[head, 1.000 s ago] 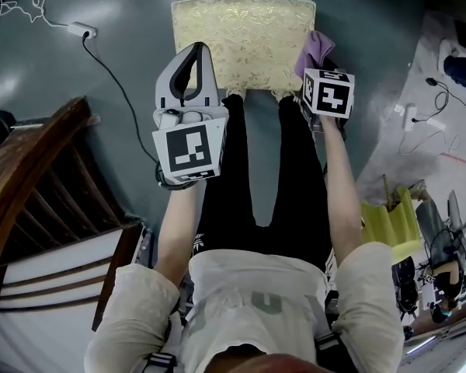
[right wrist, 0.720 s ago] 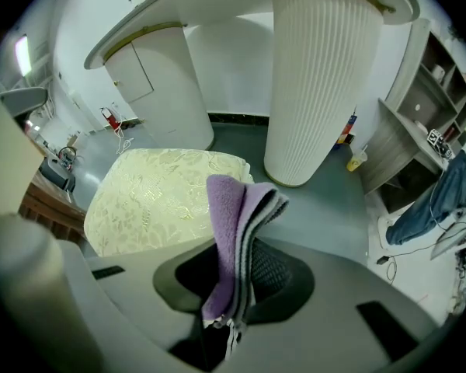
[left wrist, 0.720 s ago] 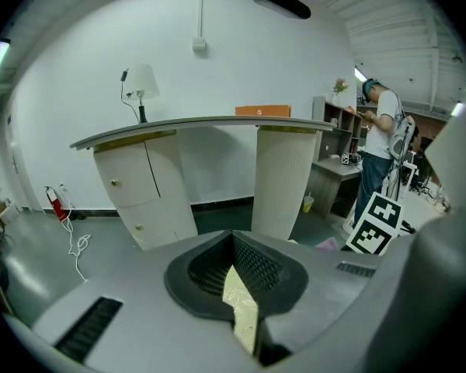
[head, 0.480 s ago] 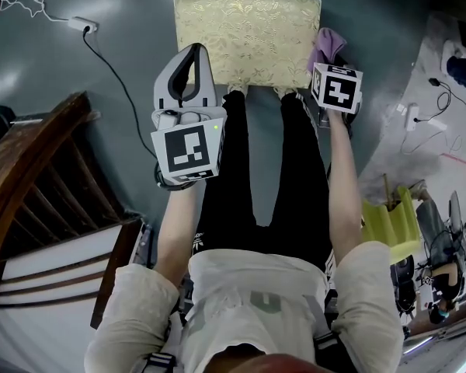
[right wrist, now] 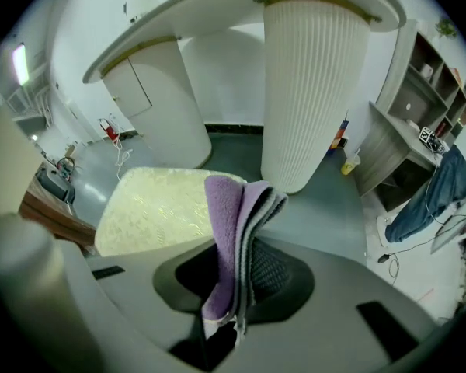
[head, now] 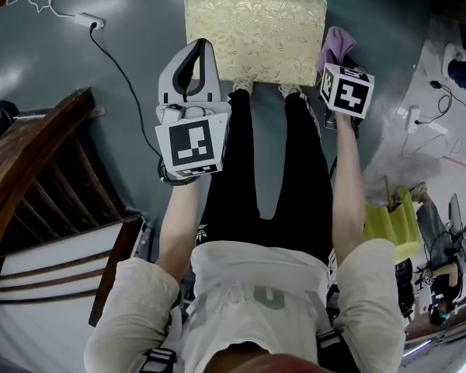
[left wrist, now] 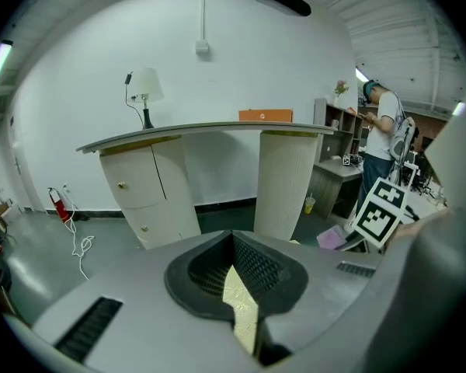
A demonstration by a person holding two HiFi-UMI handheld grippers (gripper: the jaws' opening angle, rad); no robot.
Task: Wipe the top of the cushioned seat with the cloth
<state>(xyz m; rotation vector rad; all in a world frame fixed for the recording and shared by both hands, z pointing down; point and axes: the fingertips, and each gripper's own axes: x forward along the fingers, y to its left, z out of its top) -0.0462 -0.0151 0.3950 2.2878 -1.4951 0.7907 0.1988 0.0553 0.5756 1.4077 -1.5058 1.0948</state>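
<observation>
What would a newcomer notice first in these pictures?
Probably the pale gold cushioned seat at the top of the head view, standing on the dark floor just ahead of the person's feet. Next comes the purple cloth, pinched in the right gripper and held beside the seat's right edge, not on it. The left gripper is shut on nothing.

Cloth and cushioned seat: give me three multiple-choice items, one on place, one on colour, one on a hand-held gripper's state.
1. Against the cushioned seat, the cloth is: A on its middle; B beside its right edge; C under it.
2. The cloth is: A green; B orange; C purple.
3. The right hand-held gripper is: A open, empty; B shut on the cloth; C shut on a sponge.
Key: 1 B, the head view shows it past that edge; 2 C, purple in both views; 3 B, its jaws pinch the folded cloth.
</observation>
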